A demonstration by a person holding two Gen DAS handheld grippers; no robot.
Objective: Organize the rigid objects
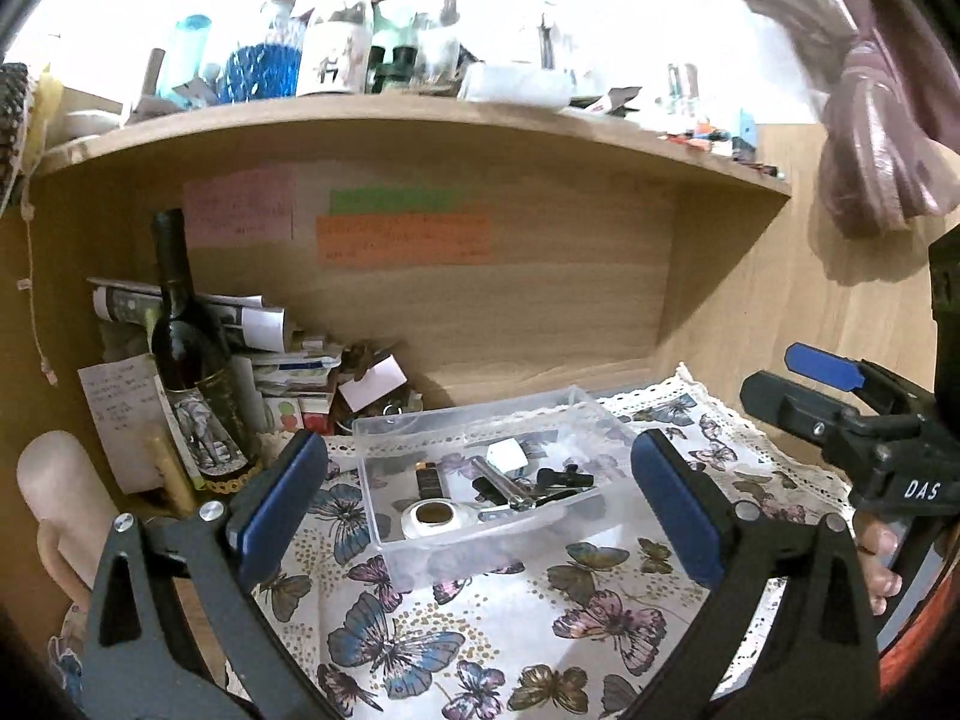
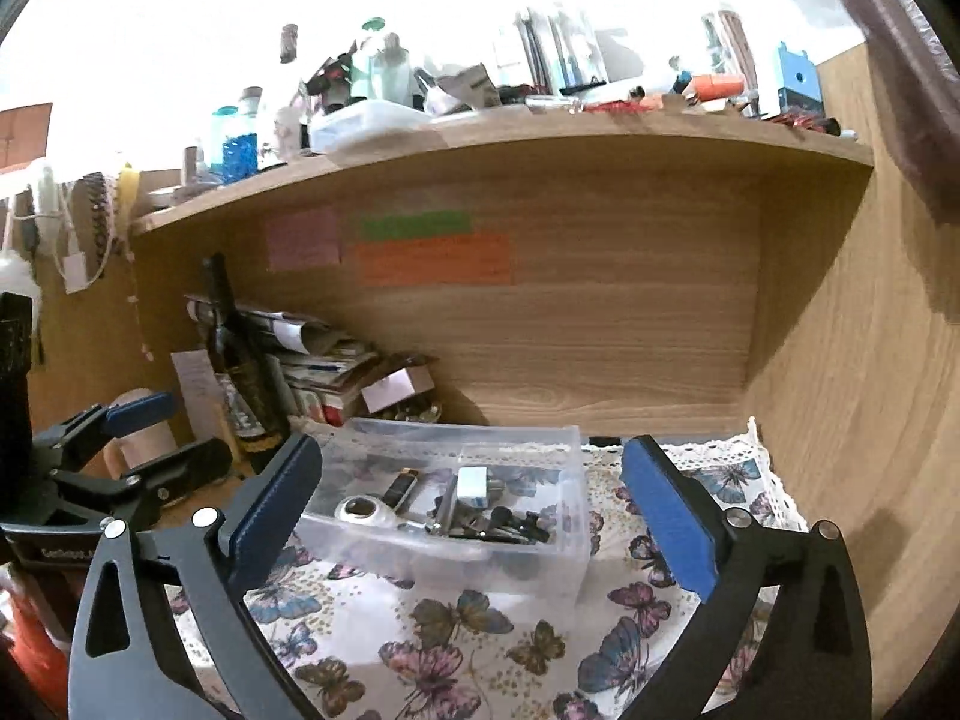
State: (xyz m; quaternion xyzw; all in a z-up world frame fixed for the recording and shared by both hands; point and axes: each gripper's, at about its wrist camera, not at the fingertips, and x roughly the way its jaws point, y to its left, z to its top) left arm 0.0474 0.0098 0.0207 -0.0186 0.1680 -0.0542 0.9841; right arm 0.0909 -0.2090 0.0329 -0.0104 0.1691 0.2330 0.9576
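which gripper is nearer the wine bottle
Left. The left gripper is open in front of the clear box, with the wine bottle just beyond its left finger. The right gripper, also open, sits farther right, beyond the box's other side.

Two grippers hovered before a clear bin [image 2: 564, 480] on a butterfly cloth [image 2: 456, 648] in a wooden alcove.

The right gripper [image 2: 474, 516] stood with jaws wide apart, empty, framing the bin, which held a white ring case [image 2: 363, 509], a white block [image 2: 472, 485], a dark lighter [image 2: 399, 489] and small black parts [image 2: 516, 525]. The left gripper [image 2: 153, 432], at far left, also stood parted and empty. Behind, a wine bottle [image 2: 240, 354] rose upright beside stacked papers [image 2: 318, 354]. Pink, green and orange notes [image 2: 432, 258] were stuck on the back panel, under a cluttered shelf [image 2: 540, 138].
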